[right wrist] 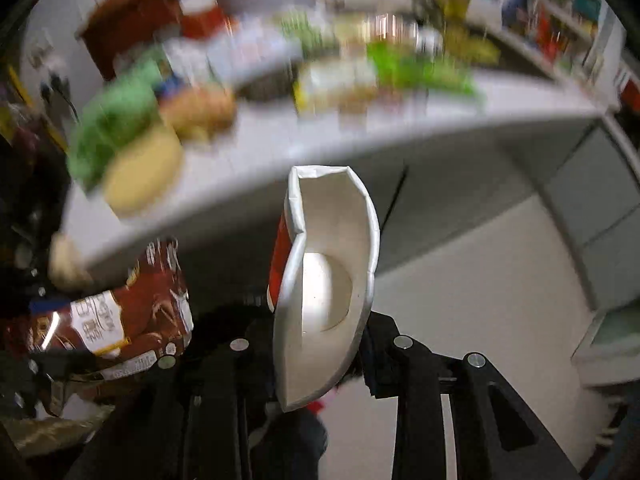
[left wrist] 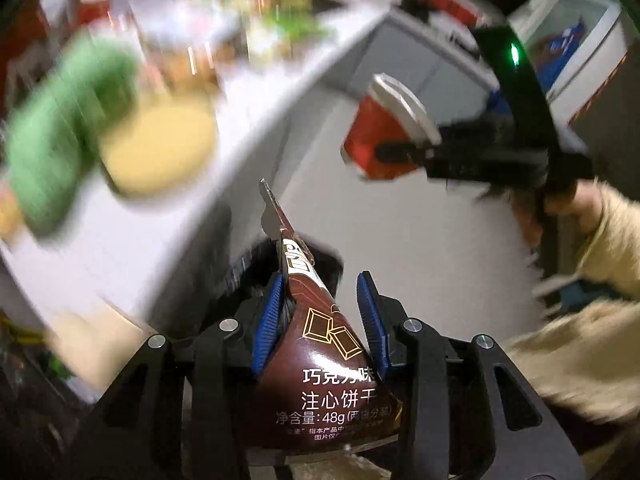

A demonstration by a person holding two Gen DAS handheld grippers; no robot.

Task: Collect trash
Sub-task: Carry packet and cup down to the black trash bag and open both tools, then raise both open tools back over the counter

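The left gripper (left wrist: 322, 322) is clamping a brown biscuit wrapper (left wrist: 320, 344) btwn its blue ribbed pads (left wrist: 270, 320). The wrapper is glossy foil, pinched into a cone, its crimped tip sticking up and away past the fingertips, printed w/ choc squares and white lettering. Prob gripped low on the body so the loose top can flop w/o slipping out.

The right gripper (right wrist: 320, 320) is squeezing a red paper cup (right wrist: 326, 280). In the right wrist view the cup is squashed nearly flat, white inside, rim creased and folded at the far end, round base showing deep in the mouth. Thin card, so it is buckling under the grip, and that looks like what's keeping it from dropping. From the left wrist view the same cup (left wrist: 384, 128) is hanging off to the far right, red wall out, held by a hand (left wrist: 568, 208) in a pale sleeve.

Both pieces of trash are off the white table (right wrist: 360, 148), out over pale floor, tools pointing steeply down. Below, near the left gripper's fingers, a dark bin (left wrist: 256, 264) w/ a black liner is showing; a big reddish snack bag (right wrist: 132, 312) is sitting at the near left in the right view, whether in the bin I can't tell. On the table, a green bag (left wrist: 60, 128) and a yellow round thing (left wrist: 160, 148), both heavily blurred, so more pickup prob left.
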